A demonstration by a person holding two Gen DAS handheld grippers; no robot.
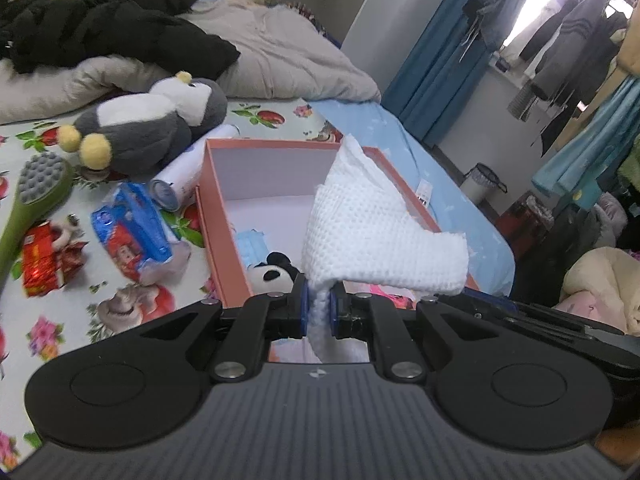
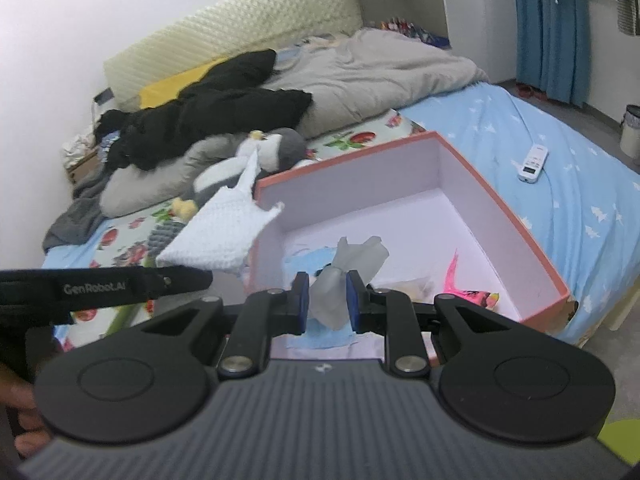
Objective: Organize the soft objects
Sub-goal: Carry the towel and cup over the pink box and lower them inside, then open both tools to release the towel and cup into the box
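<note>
Left gripper (image 1: pixel 319 307) clamps white waffle cloth (image 1: pixel 376 232), raised over pink box (image 1: pixel 208 196) on bed. Right gripper (image 2: pixel 327 295) pinches grey translucent wrap (image 2: pixel 352 260) above box floor. Advice: lower each fully inside before releasing, clear of walls.

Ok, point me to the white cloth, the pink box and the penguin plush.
white cloth (image 1: pixel 384 236): left wrist view, middle of the knit fabric.
pink box (image 2: pixel 496 196): right wrist view, right rim.
penguin plush (image 1: pixel 140 128): left wrist view, grey belly.
</note>
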